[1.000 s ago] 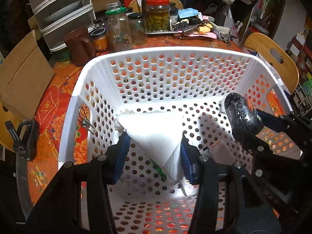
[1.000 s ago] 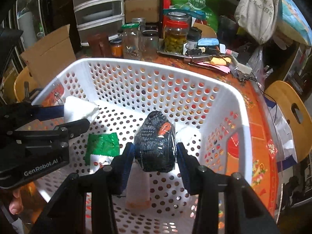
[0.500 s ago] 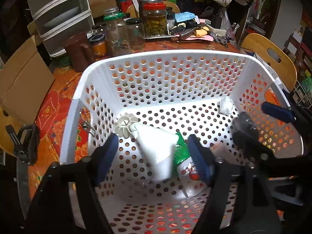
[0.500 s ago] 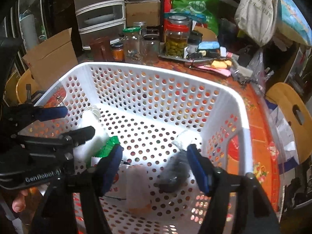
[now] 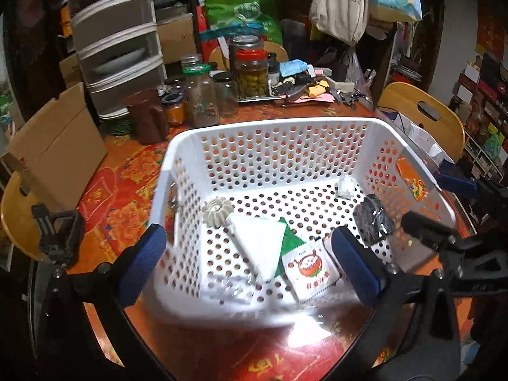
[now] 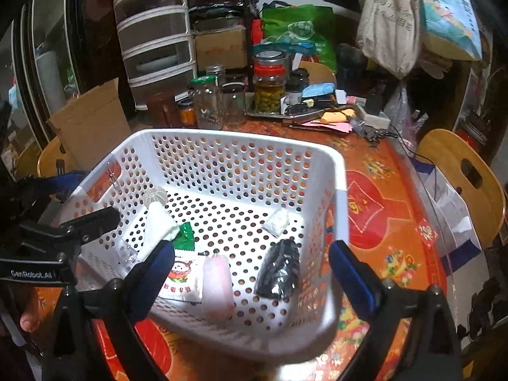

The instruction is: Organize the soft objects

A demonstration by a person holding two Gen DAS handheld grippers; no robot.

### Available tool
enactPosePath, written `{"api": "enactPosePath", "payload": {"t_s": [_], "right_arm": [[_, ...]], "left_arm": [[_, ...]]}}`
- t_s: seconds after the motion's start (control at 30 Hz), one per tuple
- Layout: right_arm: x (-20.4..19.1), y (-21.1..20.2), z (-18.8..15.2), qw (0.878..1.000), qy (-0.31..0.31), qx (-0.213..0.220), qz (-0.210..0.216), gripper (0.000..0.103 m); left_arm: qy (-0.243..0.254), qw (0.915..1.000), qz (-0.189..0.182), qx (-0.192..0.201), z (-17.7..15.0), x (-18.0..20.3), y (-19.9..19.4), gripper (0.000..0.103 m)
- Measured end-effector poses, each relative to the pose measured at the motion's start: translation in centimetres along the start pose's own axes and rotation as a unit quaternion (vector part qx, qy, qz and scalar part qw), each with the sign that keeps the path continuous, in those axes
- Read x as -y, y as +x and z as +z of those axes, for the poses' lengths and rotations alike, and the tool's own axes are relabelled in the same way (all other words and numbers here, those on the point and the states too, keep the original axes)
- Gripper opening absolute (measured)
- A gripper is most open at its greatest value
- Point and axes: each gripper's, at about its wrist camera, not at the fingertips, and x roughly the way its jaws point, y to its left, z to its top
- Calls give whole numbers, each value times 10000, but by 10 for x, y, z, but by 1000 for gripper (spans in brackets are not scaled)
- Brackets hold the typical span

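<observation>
a second ago my left gripper point(image 5: 250, 262) was clamped on the white folded cloth point(image 5: 258, 244) and my right gripper point(image 6: 254, 281) on the black bundle point(image 6: 279, 274), both down inside the white basket point(image 5: 270, 128); now both have let go and pulled back above the near rim; the left gripper's blue pads point(image 5: 143, 258) stand wide apart, holding and touching nothing; the right gripper's pads point(image 6: 350, 274) are spread just as wide, empty too; the cloth lies on the basket floor left of centre, its far corner touching a small ribbed white piece point(image 5: 216, 212), its near right edge over a green packet point(image 5: 290, 238); a white sachet with a red cartoon face point(image 5: 309, 268) lies just right of it; the black bundle rests near the right wall, beside a pale pink roll point(image 6: 217, 281); a small white wad point(image 6: 277, 222) sits in the far right corner; the basket stands on the red patterned table point(image 6: 377, 190).
</observation>
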Motion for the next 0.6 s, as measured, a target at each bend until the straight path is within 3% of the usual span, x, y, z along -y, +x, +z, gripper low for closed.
{"api": "enactPosePath", "payload": {"t_s": [0.27,0.4,0.5,0.6], "right_arm": [[-10,-42,-31,9993,43,225,-295,98],[-23,-81,-59,9966,-69,604,-559,98],[-33,-115,-85,9948,-68,880,-504,98],[-53,-149,-113,9887,-233,1282,-745,98]], "left_arm": [[-236,9985,-260,427,-45,-12,-65,103],[-326,9957,-427,760,-75,-19,-107,103],[-355,9929,-412,1056,-104,-24,-143,103],[-495,9893,-383,1319,-135,-32,-178,103]]}}
